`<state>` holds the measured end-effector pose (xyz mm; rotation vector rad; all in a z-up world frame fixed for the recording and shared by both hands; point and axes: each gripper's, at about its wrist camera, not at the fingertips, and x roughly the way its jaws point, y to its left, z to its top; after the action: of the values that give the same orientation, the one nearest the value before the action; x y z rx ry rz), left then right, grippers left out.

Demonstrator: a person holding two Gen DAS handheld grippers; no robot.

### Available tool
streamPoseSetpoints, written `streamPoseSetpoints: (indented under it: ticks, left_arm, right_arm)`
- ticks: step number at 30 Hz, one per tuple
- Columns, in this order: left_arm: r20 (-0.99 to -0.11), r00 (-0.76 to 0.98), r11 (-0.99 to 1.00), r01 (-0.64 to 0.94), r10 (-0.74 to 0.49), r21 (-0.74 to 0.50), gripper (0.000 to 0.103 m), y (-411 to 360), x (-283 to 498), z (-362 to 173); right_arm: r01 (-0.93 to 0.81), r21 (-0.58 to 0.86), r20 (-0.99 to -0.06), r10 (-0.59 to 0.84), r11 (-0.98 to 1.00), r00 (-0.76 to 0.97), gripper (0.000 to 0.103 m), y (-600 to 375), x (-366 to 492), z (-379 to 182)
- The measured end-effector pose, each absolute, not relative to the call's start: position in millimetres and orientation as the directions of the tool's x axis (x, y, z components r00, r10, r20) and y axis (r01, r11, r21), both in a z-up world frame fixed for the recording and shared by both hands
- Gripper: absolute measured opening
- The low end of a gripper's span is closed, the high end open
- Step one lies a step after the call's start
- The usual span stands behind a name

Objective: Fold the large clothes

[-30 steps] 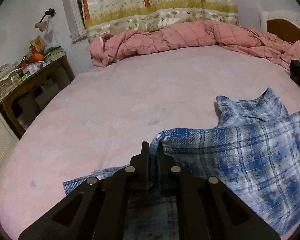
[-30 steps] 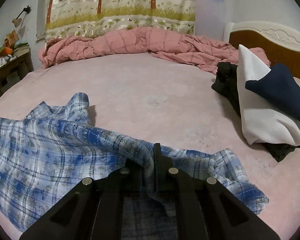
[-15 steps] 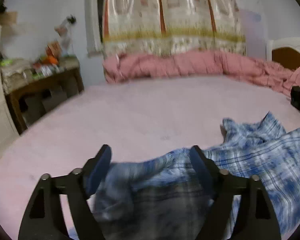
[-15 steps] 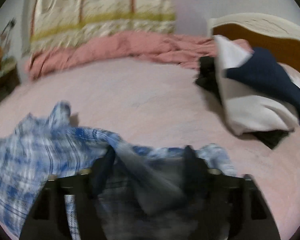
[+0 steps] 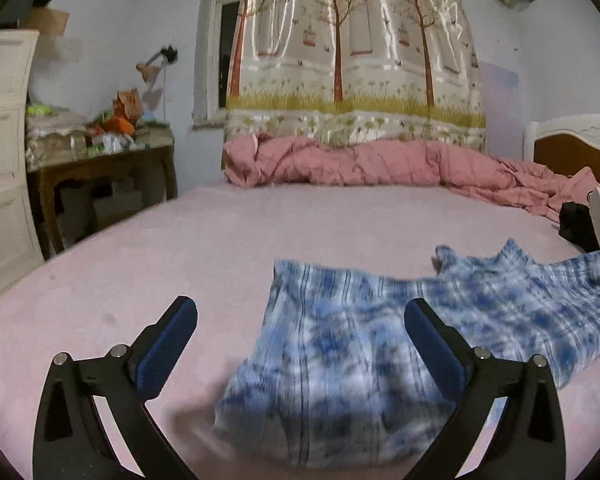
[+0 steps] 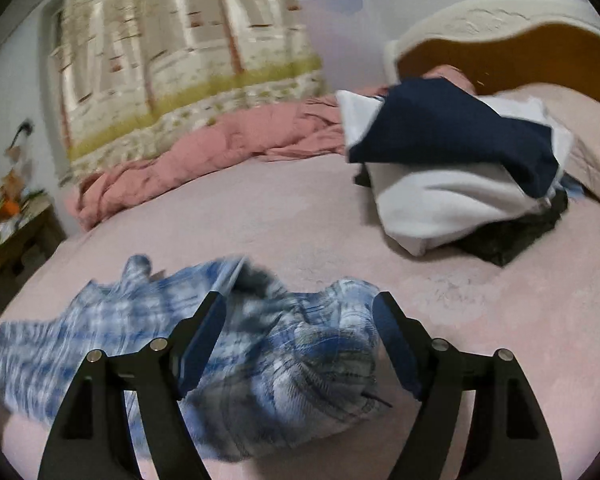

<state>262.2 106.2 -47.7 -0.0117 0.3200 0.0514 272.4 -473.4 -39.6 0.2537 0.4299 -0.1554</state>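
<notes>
A blue and white plaid shirt [image 5: 340,344] lies crumpled on the pink bed sheet [image 5: 220,240], blurred by motion. My left gripper [image 5: 300,316] is open wide and empty, above the shirt's left end. In the right wrist view the same shirt [image 6: 284,352] lies in a loose heap, and my right gripper [image 6: 298,310] is open and empty just above its right end. Neither gripper touches the cloth.
A rolled pink quilt [image 5: 380,168] lies along the far edge of the bed. A pile of white, navy and black clothes [image 6: 460,168] sits at the right by the headboard [image 6: 500,48]. A cluttered wooden table [image 5: 100,168] and a white cabinet [image 5: 4,152] stand to the left.
Both grippers were shut on the shirt's edge one second ago. Both have opened, let the shirt drop onto the bed, and lifted away.
</notes>
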Motion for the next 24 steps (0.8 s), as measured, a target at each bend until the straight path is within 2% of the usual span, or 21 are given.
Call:
streamPoseSetpoints:
  ticks: [2, 4, 7, 11, 12, 13, 15, 16, 20, 21, 22, 24]
  left_arm:
    - [-0.360, 0.932, 0.998, -0.056, 0.043, -0.025, 0.103, 112.2, 271.6, -50.2]
    - [-0.428, 0.903, 0.998, -0.056, 0.044, -0.014, 0.103, 108.5, 282.8, -57.1]
    - [-0.485, 0.872, 0.998, -0.051, 0.066, 0.044, 0.103, 96.7, 292.6, -66.5]
    - [-0.547, 0.828, 0.993, -0.099, 0.120, 0.069, 0.103, 96.8, 306.4, -76.2]
    - [-0.569, 0.813, 0.992, -0.112, 0.121, 0.051, 0.098, 101.1, 311.3, -79.3]
    - [-0.581, 0.806, 0.992, -0.123, 0.116, 0.028, 0.085, 106.0, 313.1, -80.7]
    - [-0.593, 0.796, 0.987, -0.159, 0.121, -0.013, 0.071, 116.3, 313.9, -82.9]
    - [-0.594, 0.796, 0.987, -0.161, 0.111, -0.030, 0.070, 119.1, 313.6, -83.8]
    - [-0.569, 0.815, 0.986, -0.163, 0.110, -0.044, 0.070, 119.5, 305.7, -82.2]
    - [-0.564, 0.818, 0.984, -0.173, 0.115, -0.050, 0.076, 121.2, 301.4, -82.2]
    - [-0.564, 0.817, 0.980, -0.188, 0.118, -0.067, 0.086, 125.5, 295.5, -82.7]
    - [-0.568, 0.820, 0.973, -0.185, 0.074, -0.141, 0.093, 136.5, 286.4, -84.5]
  right_arm:
    - [0.065, 0.170, -0.461, 0.021, 0.983, 0.887, 0.078, -463.8, 276.7, -41.9]
    - [0.009, 0.098, -0.527, 0.044, 0.995, 0.849, 0.078, -448.9, 289.9, -47.5]
    - [0.068, -0.040, -0.616, -0.078, 0.997, 0.784, 0.078, -433.6, 310.6, -59.3]
    - [0.167, -0.090, -0.617, -0.186, 0.982, 0.765, 0.076, -437.1, 313.1, -65.7]
    - [0.201, -0.095, -0.609, -0.217, 0.975, 0.763, 0.076, -439.6, 311.3, -65.6]
    - [0.250, -0.095, -0.604, -0.255, 0.964, 0.755, 0.076, -444.8, 309.2, -65.6]
    - [0.330, -0.056, -0.610, -0.294, 0.942, 0.736, 0.076, -461.6, 308.5, -66.6]
    - [0.349, -0.011, -0.620, -0.280, 0.937, 0.733, 0.076, -471.8, 306.7, -68.2]
    - [0.371, 0.089, -0.638, -0.233, 0.924, 0.734, 0.076, -492.0, 304.8, -73.0]
    - [0.370, 0.090, -0.630, -0.235, 0.925, 0.740, 0.076, -491.6, 303.0, -72.5]
    - [0.369, 0.086, -0.613, -0.243, 0.925, 0.751, 0.076, -490.5, 299.9, -70.6]
    - [0.355, 0.101, -0.592, -0.231, 0.930, 0.772, 0.076, -489.3, 293.2, -69.3]
